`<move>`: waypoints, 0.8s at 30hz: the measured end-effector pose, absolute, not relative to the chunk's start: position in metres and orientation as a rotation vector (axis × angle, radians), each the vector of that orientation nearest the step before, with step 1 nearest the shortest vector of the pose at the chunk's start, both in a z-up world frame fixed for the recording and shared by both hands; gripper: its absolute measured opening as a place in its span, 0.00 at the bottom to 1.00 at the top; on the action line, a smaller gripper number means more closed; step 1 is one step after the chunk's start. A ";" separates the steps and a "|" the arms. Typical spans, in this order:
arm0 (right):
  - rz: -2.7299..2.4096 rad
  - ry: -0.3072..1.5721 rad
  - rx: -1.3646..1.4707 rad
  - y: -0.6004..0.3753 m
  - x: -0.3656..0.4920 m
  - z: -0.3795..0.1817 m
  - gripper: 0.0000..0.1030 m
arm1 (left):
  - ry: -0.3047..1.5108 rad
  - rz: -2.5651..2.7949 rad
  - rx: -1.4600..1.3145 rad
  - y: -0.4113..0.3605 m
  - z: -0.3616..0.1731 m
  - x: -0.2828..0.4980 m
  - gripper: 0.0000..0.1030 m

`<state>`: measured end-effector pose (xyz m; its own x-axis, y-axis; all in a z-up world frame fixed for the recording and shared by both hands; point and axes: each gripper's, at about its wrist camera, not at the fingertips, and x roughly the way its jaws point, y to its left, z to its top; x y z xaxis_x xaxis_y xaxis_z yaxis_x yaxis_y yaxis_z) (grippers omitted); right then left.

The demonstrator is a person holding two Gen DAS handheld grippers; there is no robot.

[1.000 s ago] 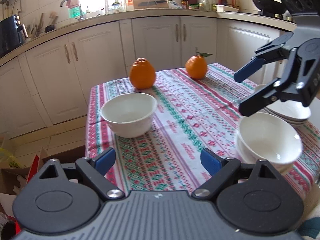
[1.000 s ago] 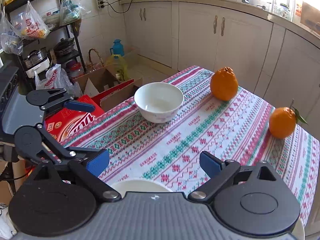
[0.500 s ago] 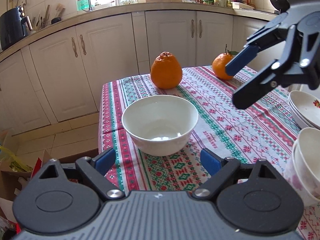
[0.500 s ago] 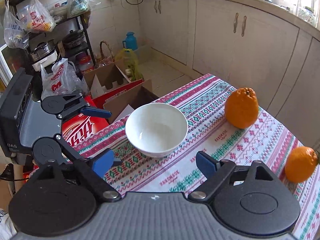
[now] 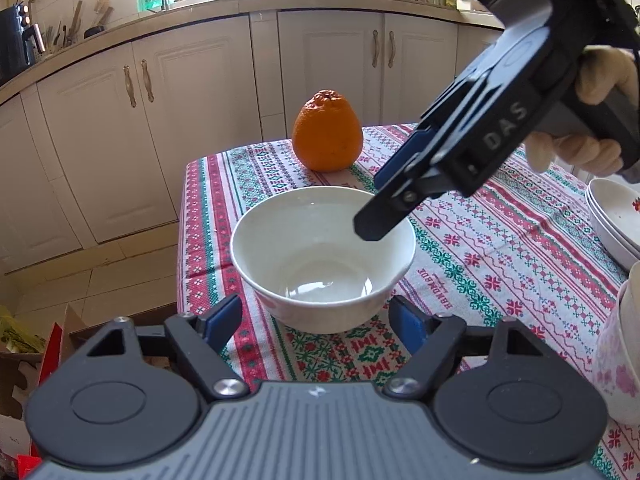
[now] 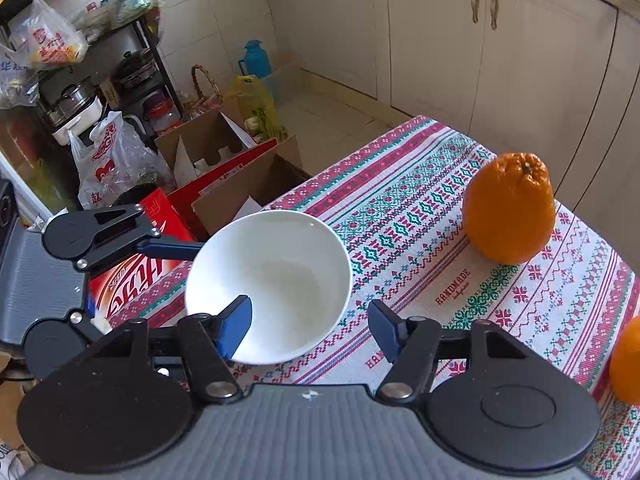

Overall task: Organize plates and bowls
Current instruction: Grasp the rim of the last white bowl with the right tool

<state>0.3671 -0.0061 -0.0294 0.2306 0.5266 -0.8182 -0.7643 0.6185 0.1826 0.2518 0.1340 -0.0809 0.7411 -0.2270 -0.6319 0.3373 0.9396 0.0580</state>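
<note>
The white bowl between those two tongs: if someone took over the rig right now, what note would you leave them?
Left tongs: open, empty, flanking the round white ceramic bowl near the edge of the patterned tablecloth.
Right tongs: open, empty, one finger over the bowl's rim.
Done: white bowls stacked at right, stacked white plates beyond.
Left: grip this bowl and add it to the stack. The large orange fruit stands beyond the bowl.

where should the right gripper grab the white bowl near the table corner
Pinch the rim of the white bowl from above, one finger inside and one outside. It sits upright and empty with a thin open wall, and the right gripper already straddles its near rim, open.
</note>
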 end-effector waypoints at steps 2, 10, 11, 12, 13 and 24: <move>0.906 1.011 -0.255 -0.005 0.374 -0.034 0.62 | 0.667 -0.320 0.170 0.134 -0.081 0.254 0.77; 0.917 1.024 -0.235 0.004 0.387 -0.044 0.52 | 0.669 -0.335 0.164 0.132 -0.082 0.260 0.78; 0.917 1.026 -0.232 0.004 0.388 -0.045 0.52 | 0.670 -0.337 0.162 0.131 -0.082 0.260 0.78; 0.919 1.028 -0.229 0.005 0.389 -0.046 0.51 | 0.670 -0.337 0.159 0.131 -0.082 0.260 0.77; 0.922 1.030 -0.227 0.006 0.390 -0.047 0.49 | 0.670 -0.337 0.160 0.131 -0.082 0.261 0.77; 0.936 1.030 -0.222 0.006 0.385 -0.044 0.46 | 0.685 -0.333 0.172 0.128 -0.080 0.260 0.77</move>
